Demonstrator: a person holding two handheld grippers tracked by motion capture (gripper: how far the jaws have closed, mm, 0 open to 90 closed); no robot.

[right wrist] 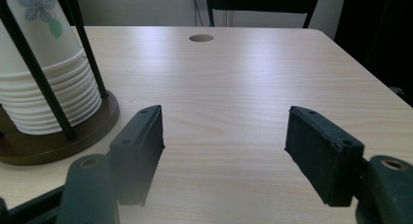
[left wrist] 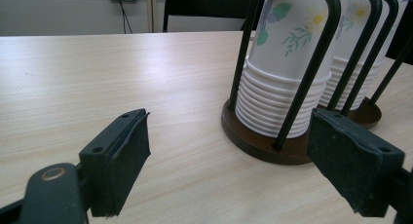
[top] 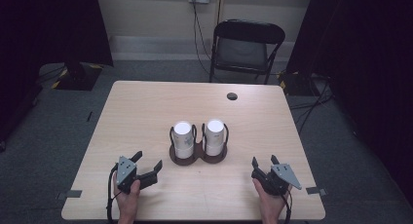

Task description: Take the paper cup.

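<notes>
Left gripper spread wide, nothing between the jaws, resting low over the table with a hand behind it. Right gripper likewise spread, empty, held by the other hand. Between the two, farther up the table: a dark double cup holder carrying two stacks of paper cups, left stack just ahead and to the right of the left gripper, right stack ahead and to the left of the right gripper. Well beyond both: a cable hole and a folding chair.
</notes>
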